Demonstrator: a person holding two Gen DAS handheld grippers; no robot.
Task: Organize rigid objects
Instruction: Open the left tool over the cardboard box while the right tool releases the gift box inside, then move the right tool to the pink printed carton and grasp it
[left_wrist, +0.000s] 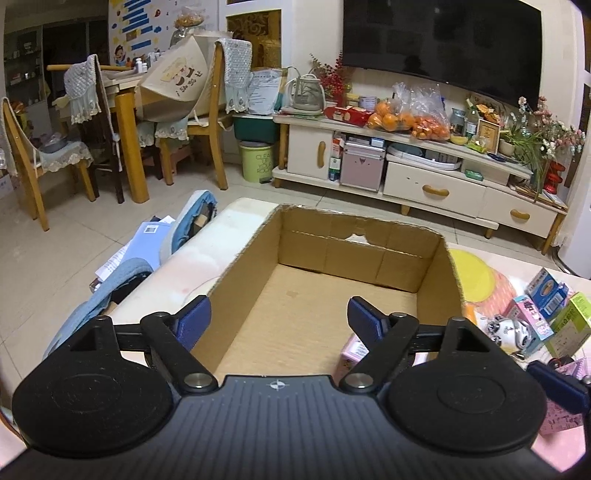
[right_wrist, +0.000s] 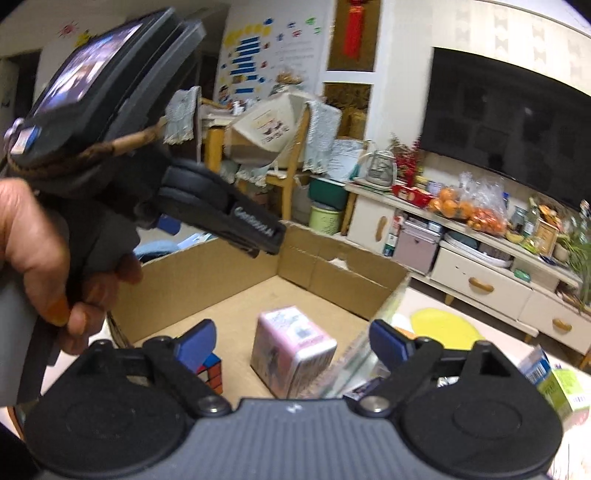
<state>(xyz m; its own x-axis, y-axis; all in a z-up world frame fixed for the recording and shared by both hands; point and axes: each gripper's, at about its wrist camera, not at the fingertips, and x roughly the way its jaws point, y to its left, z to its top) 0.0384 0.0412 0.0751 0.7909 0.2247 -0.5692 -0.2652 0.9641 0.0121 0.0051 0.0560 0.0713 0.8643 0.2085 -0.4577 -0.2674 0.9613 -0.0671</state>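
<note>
An open cardboard box (left_wrist: 351, 254) stands on the pale table, and my left gripper (left_wrist: 279, 315) hangs open over its near end with nothing between the blue pads. In the right wrist view, a pink tin (right_wrist: 295, 354) stands upright on the floor of the cardboard box (right_wrist: 332, 269). A colour cube (right_wrist: 212, 371) lies to its left. My right gripper (right_wrist: 291, 339) is open just above and behind the tin, its pads clear of it. A hand (right_wrist: 33, 251) at the left holds the left gripper's handle. A corner of the pink tin (left_wrist: 349, 356) shows under my left gripper's right finger.
Right of the box lie a blue-white carton (left_wrist: 546, 291), a pink carton (left_wrist: 532, 317), a green carton (left_wrist: 572, 325), a panda toy (left_wrist: 513, 332) and a yellow disc (left_wrist: 476, 277). Folded cloth and papers (left_wrist: 147, 251) sit left of the table. A TV cabinet (left_wrist: 436, 188) and chairs stand beyond.
</note>
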